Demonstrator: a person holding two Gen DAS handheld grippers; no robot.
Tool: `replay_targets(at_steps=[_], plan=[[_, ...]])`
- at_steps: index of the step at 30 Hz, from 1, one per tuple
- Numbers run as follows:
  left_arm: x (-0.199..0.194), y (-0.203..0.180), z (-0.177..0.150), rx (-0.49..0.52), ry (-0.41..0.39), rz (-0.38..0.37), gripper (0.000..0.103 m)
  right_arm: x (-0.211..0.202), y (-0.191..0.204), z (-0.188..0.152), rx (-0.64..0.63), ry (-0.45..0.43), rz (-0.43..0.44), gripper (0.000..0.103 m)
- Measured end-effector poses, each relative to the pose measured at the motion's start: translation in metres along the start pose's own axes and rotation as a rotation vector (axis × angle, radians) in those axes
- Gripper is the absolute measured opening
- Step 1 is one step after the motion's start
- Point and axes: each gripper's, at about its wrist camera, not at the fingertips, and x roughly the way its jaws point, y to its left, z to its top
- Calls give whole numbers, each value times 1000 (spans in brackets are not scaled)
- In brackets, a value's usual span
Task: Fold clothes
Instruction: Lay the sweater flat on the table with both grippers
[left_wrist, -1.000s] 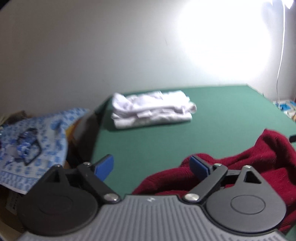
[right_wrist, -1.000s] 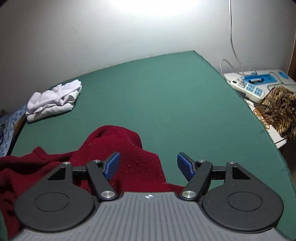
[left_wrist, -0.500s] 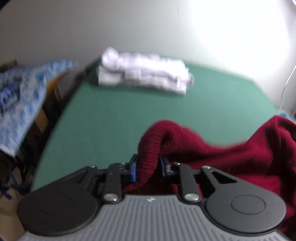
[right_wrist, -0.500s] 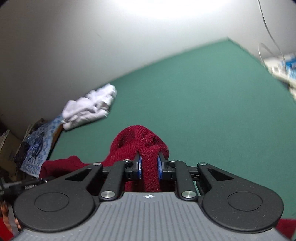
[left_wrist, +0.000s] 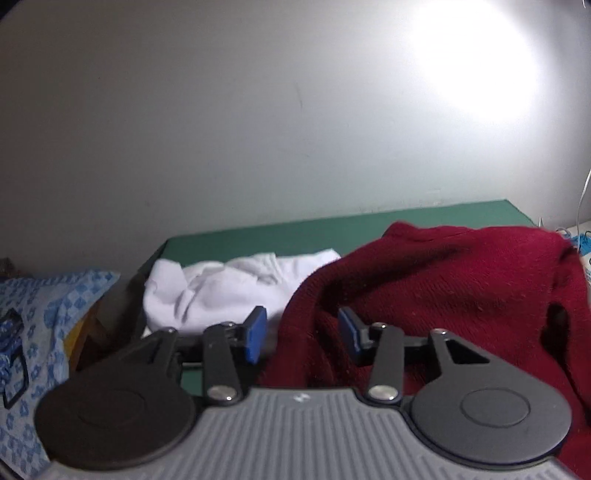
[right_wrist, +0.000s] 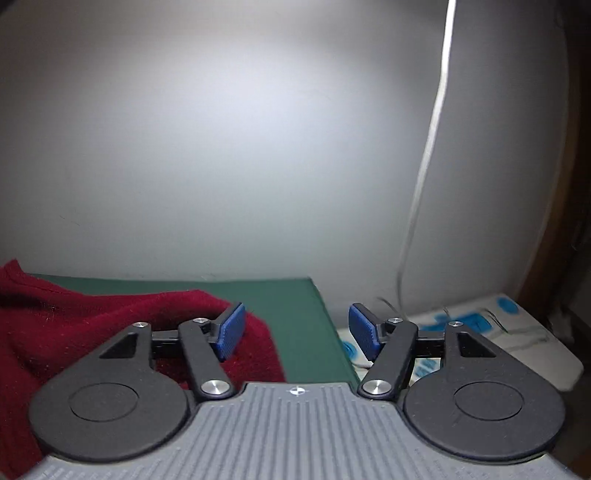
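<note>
Both grippers, left (left_wrist: 298, 334) and right (right_wrist: 295, 332), stood spread, gripping nothing; red sweater (left_wrist: 461, 288) lay bunched. Regripping should take one edge layer only.

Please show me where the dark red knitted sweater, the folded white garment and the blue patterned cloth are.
dark red knitted sweater (left_wrist: 461, 280), left wrist view, middle of its knit body
folded white garment (left_wrist: 221, 291), left wrist view, its front
blue patterned cloth (left_wrist: 51, 306), left wrist view, its top

A dark red knitted sweater (left_wrist: 461, 288) lay on the green felt-covered table (left_wrist: 295, 230) beside a plain white folded garment (left_wrist: 221, 291). A light blue cloth with a darker blue flower print (left_wrist: 40, 314) sat left, and the gripper finger pads (right_wrist: 231, 330) were blue.
</note>
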Motion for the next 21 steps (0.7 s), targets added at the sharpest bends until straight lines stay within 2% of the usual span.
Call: replay_targets(at_steps=[2,3,7,10,12,14,16,17,18,20,21], plan=[[-13,6,-30,-15,43,-49,53,-25,-18,-32,41,63,118,67],[-26,9,-51,-29,76,-71,55,-38,-22,-50,34,111,137,68],[-83,4,-120,-96,187,-203,60,-91,-29,-123,-12,325,165,69],[-117,-17,-154,-85,239,-266,76,-124,-21,-164,-33,459,165,70],[-124,-39,-162,-66,252,-330,77,-138,-10,-179,-98,475,130,73],[-123,-67,-162,12,231,-337,80,-140,-5,-192,-144,497,98,74],[-115,-91,-163,65,234,-323,86,-143,-9,-202,-123,484,58,73],[-108,-102,-163,82,246,-307,86,-144,-10,-206,-110,475,38,71],[-101,-112,-163,99,258,-292,79,-146,-12,-211,-97,466,19,70],[-89,-128,-164,108,296,-269,70,-147,-26,-200,-67,423,8,58],[-85,-130,-163,96,312,-269,52,-148,-33,-193,-52,400,4,45]])
